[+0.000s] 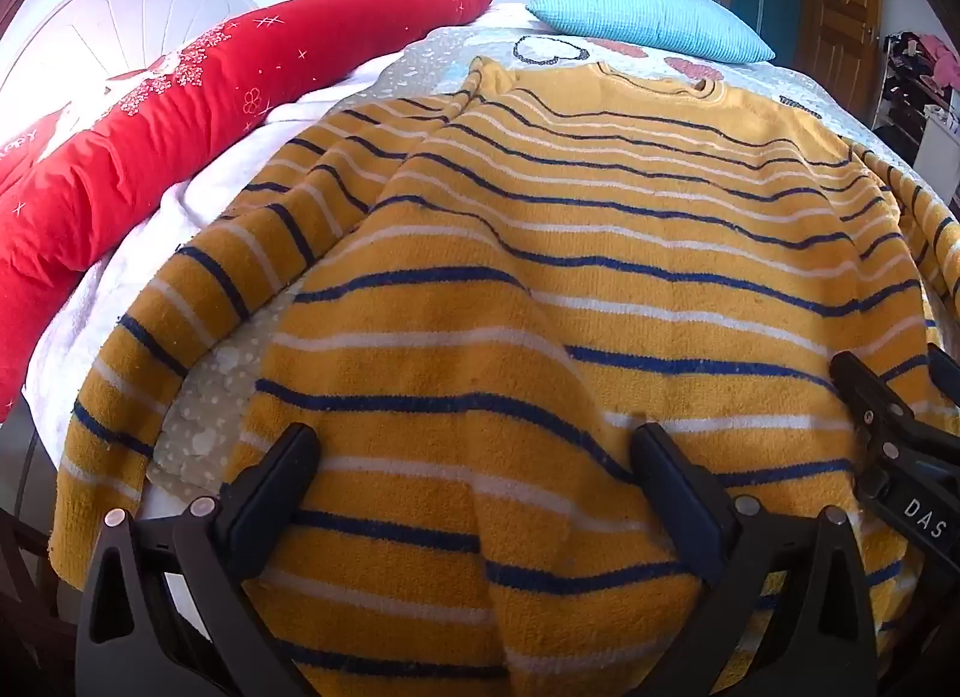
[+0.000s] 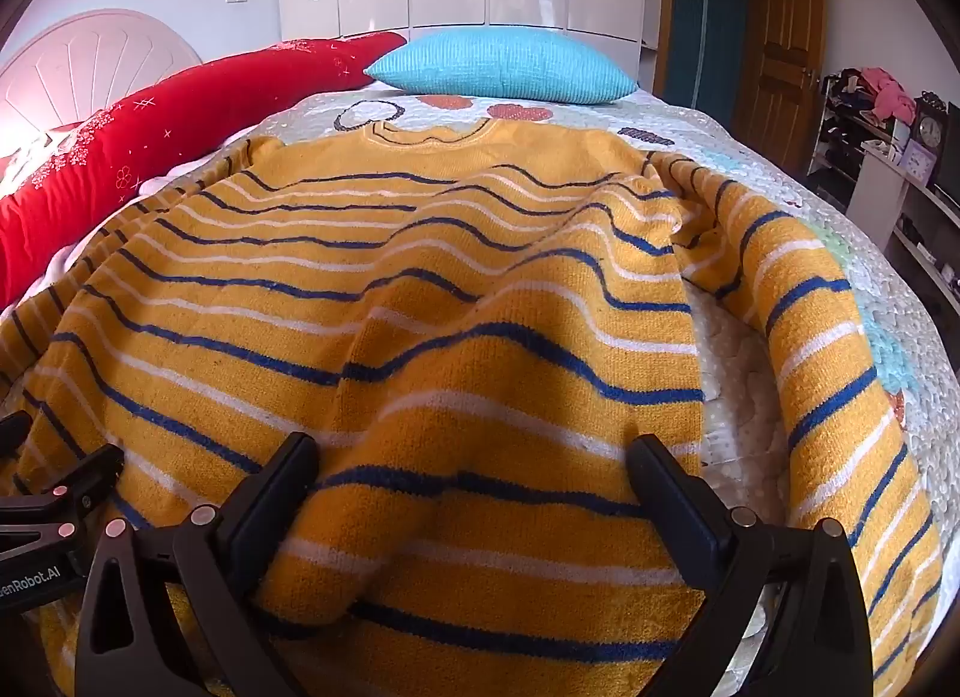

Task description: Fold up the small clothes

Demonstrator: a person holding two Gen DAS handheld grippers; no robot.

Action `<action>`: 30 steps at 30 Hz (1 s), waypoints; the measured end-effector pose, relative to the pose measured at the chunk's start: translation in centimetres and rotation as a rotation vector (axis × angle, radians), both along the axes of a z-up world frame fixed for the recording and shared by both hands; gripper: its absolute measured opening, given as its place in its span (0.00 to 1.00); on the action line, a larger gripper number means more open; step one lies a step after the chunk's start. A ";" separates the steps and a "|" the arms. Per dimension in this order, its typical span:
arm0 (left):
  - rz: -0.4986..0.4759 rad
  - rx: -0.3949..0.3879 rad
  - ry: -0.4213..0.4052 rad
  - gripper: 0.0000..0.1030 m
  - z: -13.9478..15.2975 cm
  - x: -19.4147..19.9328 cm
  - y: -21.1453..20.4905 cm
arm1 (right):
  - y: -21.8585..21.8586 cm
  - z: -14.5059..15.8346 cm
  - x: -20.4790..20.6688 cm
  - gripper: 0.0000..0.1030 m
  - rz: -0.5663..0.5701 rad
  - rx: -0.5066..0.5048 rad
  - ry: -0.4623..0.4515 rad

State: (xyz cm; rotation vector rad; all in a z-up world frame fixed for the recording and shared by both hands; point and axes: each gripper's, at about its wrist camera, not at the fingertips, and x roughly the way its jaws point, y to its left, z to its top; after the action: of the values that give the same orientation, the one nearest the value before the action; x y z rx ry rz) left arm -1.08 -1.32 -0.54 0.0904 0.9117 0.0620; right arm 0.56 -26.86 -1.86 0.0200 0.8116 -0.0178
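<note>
**Hem hidden under both tools**

The mustard-yellow knitted sweater with navy and white stripes (image 1: 540,253) (image 2: 420,277) spreads on the quilted bed (image 2: 780,168) ahead. Left hand-held gripper (image 1: 474,457) and right hand-held gripper (image 2: 474,463) gape wide, straddling bunched cloth; its hem is cut off below.

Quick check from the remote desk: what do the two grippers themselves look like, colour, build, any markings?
Both grippers, left gripper and right gripper, are matte black plastic with flat, paddle-like fingers on triangular cut-out brackets, pinned with silver round bolts. White lettering shows: "DAS" on the right one, "enRobot.AI" on the left. No cables or sleeves visible.
</note>
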 end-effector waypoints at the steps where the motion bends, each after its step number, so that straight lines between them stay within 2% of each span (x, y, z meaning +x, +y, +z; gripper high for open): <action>1: 0.000 -0.002 -0.001 1.00 0.0 0.0 0.0 | 0.0 0.0 -0.1 1.00 0.000 0.000 -0.001; 30: -0.001 -0.004 -0.023 1.00 0.1 -0.1 0.1 | 0.1 0.1 -0.3 1.00 -0.002 -0.016 -0.006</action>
State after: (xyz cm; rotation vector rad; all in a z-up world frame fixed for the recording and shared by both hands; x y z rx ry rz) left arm -1.14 -1.24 -0.49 0.0863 0.8883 0.0599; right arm 0.25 -26.71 -1.78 0.0059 0.8051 -0.0255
